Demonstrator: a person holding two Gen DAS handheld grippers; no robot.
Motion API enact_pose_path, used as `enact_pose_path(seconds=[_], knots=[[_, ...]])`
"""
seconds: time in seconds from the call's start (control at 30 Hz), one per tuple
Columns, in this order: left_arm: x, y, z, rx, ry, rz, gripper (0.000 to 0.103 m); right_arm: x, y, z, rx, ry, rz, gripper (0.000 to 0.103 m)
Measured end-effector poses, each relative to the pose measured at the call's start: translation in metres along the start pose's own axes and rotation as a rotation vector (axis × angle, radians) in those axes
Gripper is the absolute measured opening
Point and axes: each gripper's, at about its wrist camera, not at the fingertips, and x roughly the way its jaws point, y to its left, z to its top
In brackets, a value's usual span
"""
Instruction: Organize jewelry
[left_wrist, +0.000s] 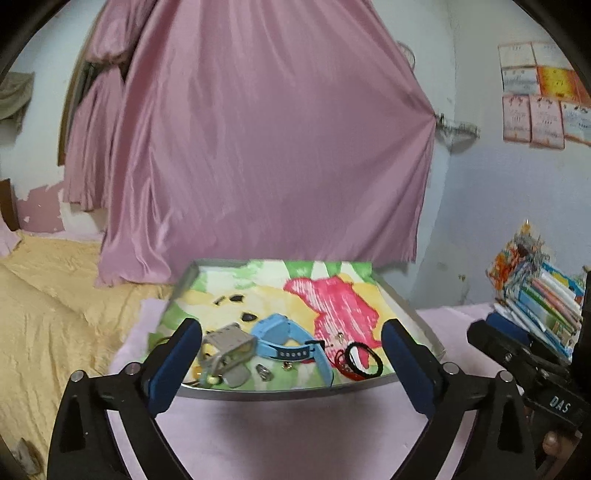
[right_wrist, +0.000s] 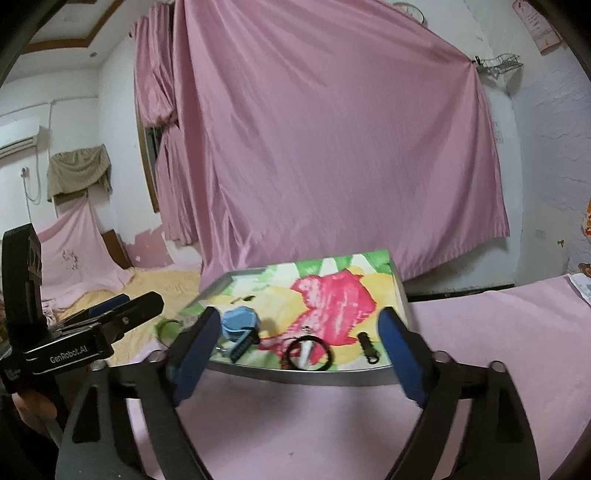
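A metal-rimmed tray (left_wrist: 424, 325) with a bright flower-print lining lies on the pink cloth; it also shows in the right wrist view (right_wrist: 400, 291). On it are a blue watch (left_wrist: 284, 338), a grey watch (left_wrist: 231, 349), red and black cord bracelets (left_wrist: 356, 363), a small ring (left_wrist: 264, 371) and dark small pieces (left_wrist: 236, 297). In the right wrist view I see the blue watch (right_wrist: 240, 326), a black bracelet (right_wrist: 308, 354) and a dark clasp-like piece (right_wrist: 367, 347). My left gripper (left_wrist: 291, 334) is open and empty at the tray's near edge. My right gripper (right_wrist: 299, 325) is open and empty, also at the near edge.
A large pink curtain (left_wrist: 258, 147) hangs behind the tray. A yellow bedspread (left_wrist: 55, 295) lies to the left. A stack of colourful books (left_wrist: 543, 302) sits at the right. The other gripper shows at the side of each view.
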Motion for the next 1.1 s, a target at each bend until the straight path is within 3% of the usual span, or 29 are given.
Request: enact_pose_path(seconds=[0.23, 0.6, 0.67, 1.1], knots=[[-0.040, 0.014, -0.015, -0.027, -0.074, 0.021, 0.102, -0.032, 0.017, -0.012, -0.013, -0.061, 0.003, 0.095], [-0.103, 0.025, -0.044, -0.021, -0.145, 0.095, 0.102, -0.075, 0.034, -0.038, -0.008, -0.123, -0.018, 0.098], [-0.111, 0.026, -0.048, -0.017, -0.151, 0.101, 0.102, -0.083, 0.036, -0.044, -0.004, -0.122, -0.010, 0.102], [-0.155, 0.031, -0.080, -0.010, -0.146, 0.110, 0.102, -0.136, 0.052, -0.077, 0.005, -0.137, -0.055, 0.102]])
